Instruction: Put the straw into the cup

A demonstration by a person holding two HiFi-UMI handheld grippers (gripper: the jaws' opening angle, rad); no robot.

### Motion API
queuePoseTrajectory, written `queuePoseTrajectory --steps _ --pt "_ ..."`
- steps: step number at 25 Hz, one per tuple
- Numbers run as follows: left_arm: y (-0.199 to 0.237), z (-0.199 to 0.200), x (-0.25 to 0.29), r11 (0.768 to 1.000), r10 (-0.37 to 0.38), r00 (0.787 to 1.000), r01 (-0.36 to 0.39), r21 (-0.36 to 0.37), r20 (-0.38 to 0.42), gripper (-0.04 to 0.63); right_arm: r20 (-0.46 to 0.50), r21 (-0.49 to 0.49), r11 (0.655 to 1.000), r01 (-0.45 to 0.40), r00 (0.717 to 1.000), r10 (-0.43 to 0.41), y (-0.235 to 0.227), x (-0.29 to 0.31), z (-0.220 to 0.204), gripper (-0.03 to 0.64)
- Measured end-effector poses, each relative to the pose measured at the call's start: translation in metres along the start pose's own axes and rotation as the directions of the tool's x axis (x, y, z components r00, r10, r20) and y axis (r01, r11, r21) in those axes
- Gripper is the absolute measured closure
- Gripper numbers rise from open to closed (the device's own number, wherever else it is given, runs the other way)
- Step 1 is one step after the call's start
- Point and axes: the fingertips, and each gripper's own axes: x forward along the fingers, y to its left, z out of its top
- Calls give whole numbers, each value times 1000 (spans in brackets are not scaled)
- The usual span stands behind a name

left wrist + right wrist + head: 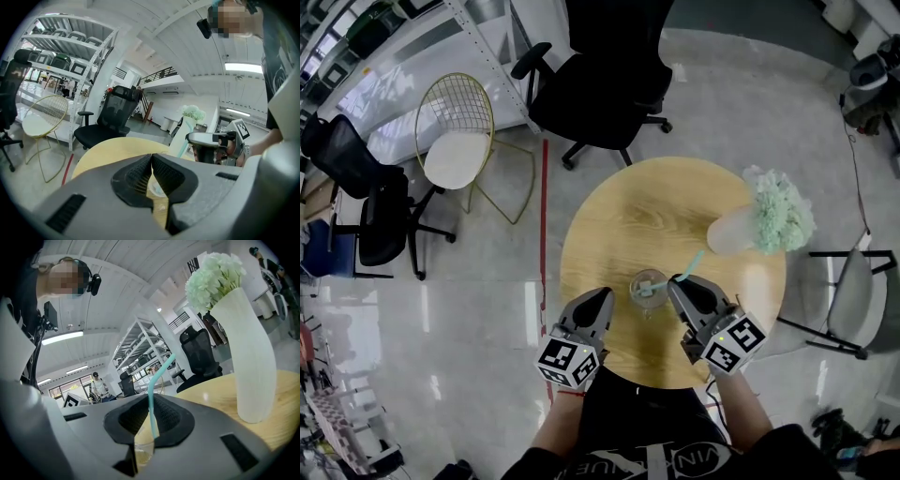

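Here, right tongs [677, 283] pinching the straw [694, 261] at the cup [647, 291], left tongs [605, 296] clenched empty alongside.

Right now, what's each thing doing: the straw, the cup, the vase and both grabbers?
Straw: pinched in the right gripper, bendy end up, lower end close over the cup, seemingly not inside.
Cup: upright on the table.
Vase: upright, flowers in it.
Left gripper: shut, empty.
Right gripper: shut on the straw.
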Motion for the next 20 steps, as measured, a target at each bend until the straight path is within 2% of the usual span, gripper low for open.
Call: queuePoseTrajectory --steps 6,20 --pt "3 0 -4 1000 15 1000 -15 -7 3 581 12 29 1000 -5 1000 4 -1 0 -1 589" --pt "2 -5 -6 1000 23 1000 -23 -19 0 581 -13 29 999 16 1000 -15 -9 -4 -9 588"
